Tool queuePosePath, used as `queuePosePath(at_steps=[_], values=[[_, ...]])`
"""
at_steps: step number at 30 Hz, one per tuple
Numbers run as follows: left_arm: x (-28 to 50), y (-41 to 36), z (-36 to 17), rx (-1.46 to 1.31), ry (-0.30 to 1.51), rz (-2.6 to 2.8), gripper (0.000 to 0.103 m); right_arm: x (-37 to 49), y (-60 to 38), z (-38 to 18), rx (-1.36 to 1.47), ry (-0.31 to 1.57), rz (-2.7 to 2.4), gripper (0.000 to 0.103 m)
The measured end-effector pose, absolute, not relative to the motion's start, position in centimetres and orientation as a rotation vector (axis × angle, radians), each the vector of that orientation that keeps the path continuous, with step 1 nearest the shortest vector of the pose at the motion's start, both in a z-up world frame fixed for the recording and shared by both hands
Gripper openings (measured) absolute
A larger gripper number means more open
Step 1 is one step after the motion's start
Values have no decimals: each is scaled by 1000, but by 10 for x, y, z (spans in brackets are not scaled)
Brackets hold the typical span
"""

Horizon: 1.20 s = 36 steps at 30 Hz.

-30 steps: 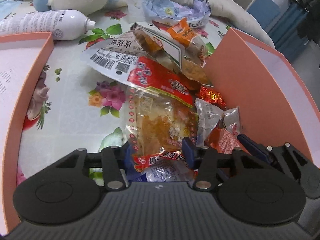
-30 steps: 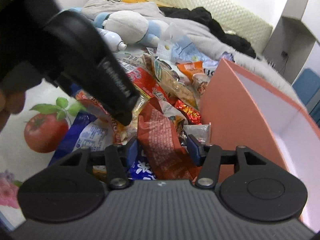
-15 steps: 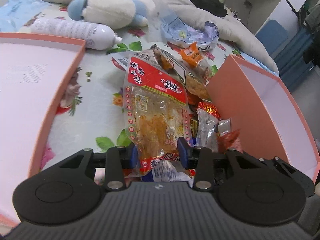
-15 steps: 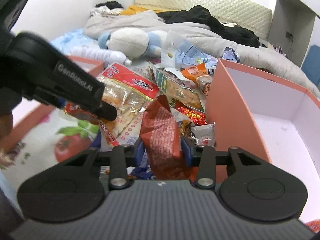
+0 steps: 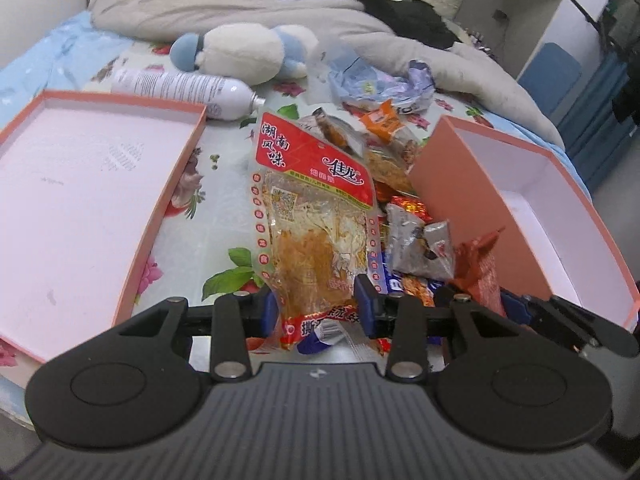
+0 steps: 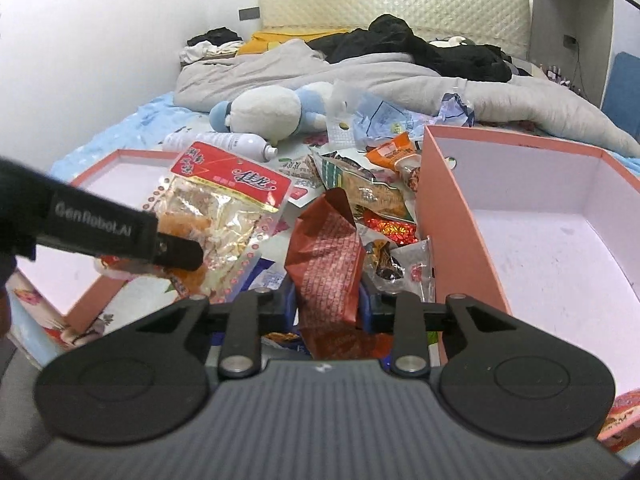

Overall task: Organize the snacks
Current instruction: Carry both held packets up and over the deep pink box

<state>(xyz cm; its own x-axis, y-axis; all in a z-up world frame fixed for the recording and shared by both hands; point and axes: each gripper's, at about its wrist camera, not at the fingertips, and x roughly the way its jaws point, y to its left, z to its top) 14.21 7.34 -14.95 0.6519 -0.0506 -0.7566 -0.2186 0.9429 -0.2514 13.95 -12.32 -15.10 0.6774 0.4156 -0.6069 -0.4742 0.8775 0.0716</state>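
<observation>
Both grippers have risen off the snack pile [image 5: 404,184]. Left gripper [image 5: 318,306] pinches a clear packet [image 5: 316,220] with a red header and orange strips inside; right gripper [image 6: 326,300] clamps a crinkled dark-red pouch [image 6: 326,252], between the shallow lid [image 5: 80,184] and deep box [image 6: 560,240].

Left hand-held gripper [image 5: 316,307]: matt black plastic, ribbed housing, bright metal pivot pins; blue pads look rubbery. Snack bag [image 5: 316,216] pinched between them: clear glossy crinkled plastic film with a red printed header. Right hand-held gripper [image 6: 327,304]: same finish, clamped on a red-brown packet [image 6: 326,256], creased, dull sheen. Silver packet [image 5: 420,242]: shiny foil. Box lid [image 5: 80,184] and box [image 6: 456,216]: smooth matt card, salmon outside, pale inside. Bed sheet [image 5: 224,208]: printed floral cloth. Plush toy [image 6: 272,114]: soft fleecy fabric. Spray can [image 5: 180,87]: smooth white, slight gloss
</observation>
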Motion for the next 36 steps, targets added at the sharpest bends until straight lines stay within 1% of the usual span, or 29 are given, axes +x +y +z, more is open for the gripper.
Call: queuePosePath(at_steps=[10,22,29,36], values=[[112,59,-122,-327,843,93,43,125,-147,-120,-27,626,487,33],[71,42,-72,-336,786,49,43,83,-180,-63,50,578,478,33],[55,25,-57,-344,770,0,43,64,-196,-47,69,586,447,33],[57,-3,-53,-353,771,-79,42,56,-221,-43,84,592,381,33]])
